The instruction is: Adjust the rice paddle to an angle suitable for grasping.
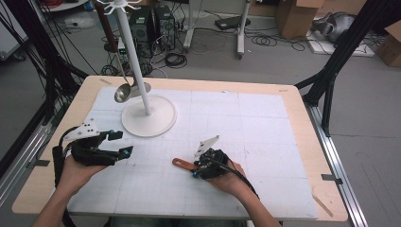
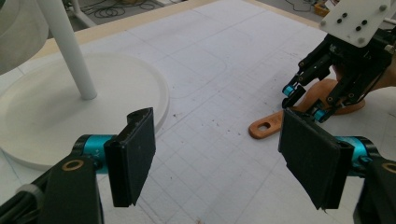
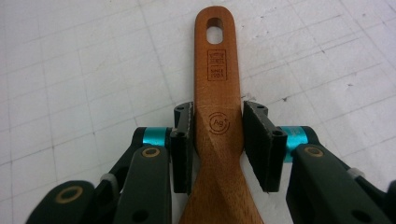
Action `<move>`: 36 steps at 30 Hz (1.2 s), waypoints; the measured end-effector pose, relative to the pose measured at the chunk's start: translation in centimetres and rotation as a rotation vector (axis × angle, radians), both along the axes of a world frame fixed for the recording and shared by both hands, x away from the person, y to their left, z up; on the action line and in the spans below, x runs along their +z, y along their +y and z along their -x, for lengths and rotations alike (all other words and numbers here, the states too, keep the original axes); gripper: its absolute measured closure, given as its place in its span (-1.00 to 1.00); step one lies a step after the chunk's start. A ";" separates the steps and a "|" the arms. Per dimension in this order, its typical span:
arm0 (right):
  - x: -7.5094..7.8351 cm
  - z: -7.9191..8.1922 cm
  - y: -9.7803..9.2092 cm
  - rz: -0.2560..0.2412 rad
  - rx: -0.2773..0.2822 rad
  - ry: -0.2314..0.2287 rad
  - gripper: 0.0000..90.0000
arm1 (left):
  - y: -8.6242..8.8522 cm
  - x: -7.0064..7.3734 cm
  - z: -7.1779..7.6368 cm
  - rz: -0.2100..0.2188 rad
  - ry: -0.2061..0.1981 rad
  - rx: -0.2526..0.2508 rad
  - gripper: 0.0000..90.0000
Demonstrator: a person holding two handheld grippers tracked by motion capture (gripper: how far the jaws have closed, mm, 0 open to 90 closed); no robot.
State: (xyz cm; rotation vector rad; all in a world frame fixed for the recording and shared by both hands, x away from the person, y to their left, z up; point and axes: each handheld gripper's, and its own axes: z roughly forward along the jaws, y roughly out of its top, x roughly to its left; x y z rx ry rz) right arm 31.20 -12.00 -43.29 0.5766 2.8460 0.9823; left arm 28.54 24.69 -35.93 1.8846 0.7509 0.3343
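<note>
A: Where is the wooden spatula lying?

B: Flat on the white gridded mat that covers the surface, near the person and a little right of the middle. In the high view just its handle end sticks out to the left of the right gripper; the hand hides the rest.

A: And the right gripper view adds what?

B: The grip itself. The two black jaws stand on either side of the handle, below the hanging hole and the stamped marks. The left pad presses on the wood, while the right pad looks to touch it or sit a hair off, so the jaws are closed around the handle. The handle points away from the camera, and the wood widens toward the bottom edge.

A: What about the left gripper?

B: Its own view shows the jaws wide apart with nothing between them, hovering above the mat. Past them you see the right gripper and the orange-brown handle farther off at the right.

A: Anything else on the surface?

B: A white stand with a round base at the far left. The high view shows a metal ladle hanging from it; the left gripper view shows just the pole and base.
</note>
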 end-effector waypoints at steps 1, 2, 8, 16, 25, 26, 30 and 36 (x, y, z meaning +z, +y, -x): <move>0.0 0.0 0.0 0.003 0.002 -0.003 0.44 | 0.0 0.0 0.0 -0.004 0.000 -0.003 -0.38; 0.1 0.0 0.0 0.004 0.000 0.000 0.44 | -0.2 0.0 0.0 -0.005 0.002 -0.003 -0.38; 0.4 -0.2 -0.3 -0.042 -0.032 0.012 0.45 | -0.5 -0.1 0.1 -0.011 0.006 -0.017 -0.38; 1.7 0.2 -0.5 -0.122 -0.035 -0.016 0.45 | -1.1 -0.3 0.1 -0.013 0.012 -0.029 -0.37; 2.8 0.6 -0.1 -0.178 -0.019 -0.061 0.45 | -2.6 -0.7 0.1 -0.020 0.028 -0.060 -0.36; 2.9 0.7 -0.1 -0.183 -0.017 -0.066 0.44 | -2.7 -0.8 0.1 -0.023 0.027 -0.063 -0.36; 3.4 0.9 0.4 -0.202 -0.005 -0.079 0.44 | -3.3 -1.0 0.0 -0.032 0.035 -0.082 -0.35; 4.0 1.2 1.1 -0.220 0.016 -0.096 0.44 | -4.0 -1.4 0.0 -0.025 0.055 -0.102 -0.32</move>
